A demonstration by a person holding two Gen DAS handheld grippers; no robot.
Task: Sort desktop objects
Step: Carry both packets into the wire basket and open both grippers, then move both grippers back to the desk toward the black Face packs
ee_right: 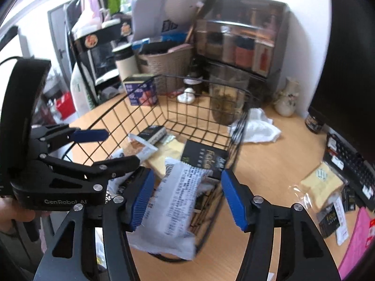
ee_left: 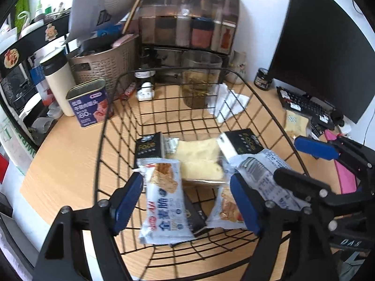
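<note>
A black wire basket [ee_left: 121,126] [ee_right: 150,107] on the wooden desk holds several snack packets: a yellow cake [ee_left: 199,159], black "Face" packs [ee_left: 148,145] and white biscuit packets. My left gripper [ee_left: 186,199] is open above the basket's near end, with a white biscuit packet [ee_left: 164,199] lying between its blue pads. My right gripper [ee_right: 187,196] is open over the basket's right rim; a white printed packet [ee_right: 175,201] lies between its pads, leaning against the left pad and apart from the right one.
Outside the basket to the right lie another cake packet [ee_right: 321,182], a black pack [ee_right: 330,217], a keyboard [ee_right: 351,161] and a pink cloth [ee_right: 356,241]. Behind stand a blue tin [ee_left: 90,103], a glass jar [ee_left: 200,79], a white tissue [ee_right: 260,126] and a monitor [ee_left: 323,46].
</note>
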